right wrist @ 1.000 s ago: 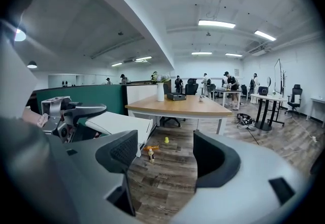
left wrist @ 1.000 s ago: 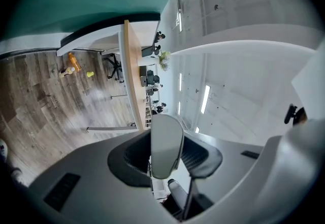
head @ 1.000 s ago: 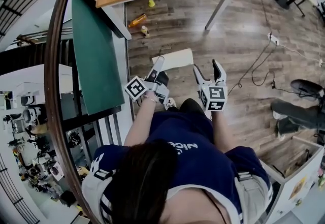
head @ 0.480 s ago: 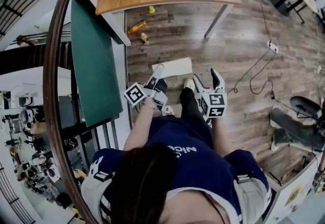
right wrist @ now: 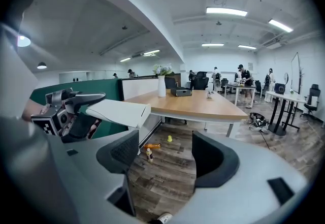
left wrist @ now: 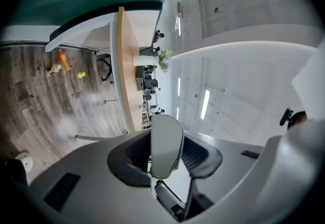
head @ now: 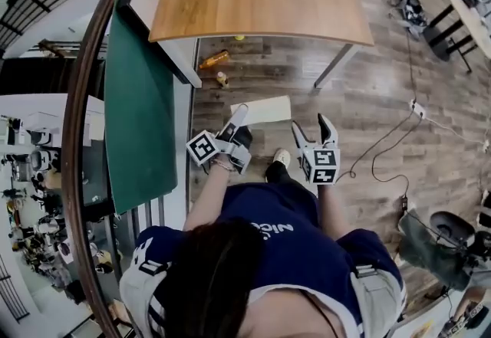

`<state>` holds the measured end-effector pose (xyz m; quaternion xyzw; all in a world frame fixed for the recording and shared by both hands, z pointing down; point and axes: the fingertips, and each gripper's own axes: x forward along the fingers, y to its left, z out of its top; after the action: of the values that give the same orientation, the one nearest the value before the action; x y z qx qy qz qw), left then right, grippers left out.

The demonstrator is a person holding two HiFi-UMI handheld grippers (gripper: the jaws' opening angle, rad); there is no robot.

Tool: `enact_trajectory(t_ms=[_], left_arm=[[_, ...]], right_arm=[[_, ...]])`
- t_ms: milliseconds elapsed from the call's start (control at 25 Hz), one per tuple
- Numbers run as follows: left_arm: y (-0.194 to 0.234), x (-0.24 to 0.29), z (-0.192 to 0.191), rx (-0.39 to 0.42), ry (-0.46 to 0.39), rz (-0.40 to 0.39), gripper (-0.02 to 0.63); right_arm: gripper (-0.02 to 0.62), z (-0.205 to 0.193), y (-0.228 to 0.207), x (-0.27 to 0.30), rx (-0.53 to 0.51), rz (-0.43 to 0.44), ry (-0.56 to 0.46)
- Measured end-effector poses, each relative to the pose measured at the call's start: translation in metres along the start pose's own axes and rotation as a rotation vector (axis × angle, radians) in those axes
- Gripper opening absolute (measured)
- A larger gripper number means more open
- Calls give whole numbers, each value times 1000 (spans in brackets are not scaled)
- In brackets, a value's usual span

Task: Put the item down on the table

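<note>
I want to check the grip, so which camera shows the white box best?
The right gripper view: the white box appears large and side-on, clamped in the left gripper. The head view shows its top, small; the left gripper view only its near end between the jaws.

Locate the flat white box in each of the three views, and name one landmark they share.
Head view: white box at centre.
Left gripper view: box lower centre, end-on between the jaws.
Right gripper view: box left of centre.
Shared landmark: the wooden table beyond it.
</note>
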<state>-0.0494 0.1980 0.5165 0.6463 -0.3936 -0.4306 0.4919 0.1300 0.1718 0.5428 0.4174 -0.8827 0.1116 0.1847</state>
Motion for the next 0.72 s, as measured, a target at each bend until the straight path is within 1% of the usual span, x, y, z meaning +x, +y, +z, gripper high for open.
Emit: enact_trajectory(t_ms=[80,240,440,560,720], left_arm=[[4,21,7,9,-31,4,153],[13,64,14,7,-64,22,153],[30,105,11,-3,-99,21,153],[38,124,4,-11,-88,29,153],[39,141,1,-12,-69,43,153]], right_arm=[[316,12,-17,17,-13,20,-10],[310,34,-53,46,-19,42,-27],[307,40,-92,72,-26,58,-23],[307,39,-108,81,-20,58,-9],[305,41,-117,85,-1,57,3]])
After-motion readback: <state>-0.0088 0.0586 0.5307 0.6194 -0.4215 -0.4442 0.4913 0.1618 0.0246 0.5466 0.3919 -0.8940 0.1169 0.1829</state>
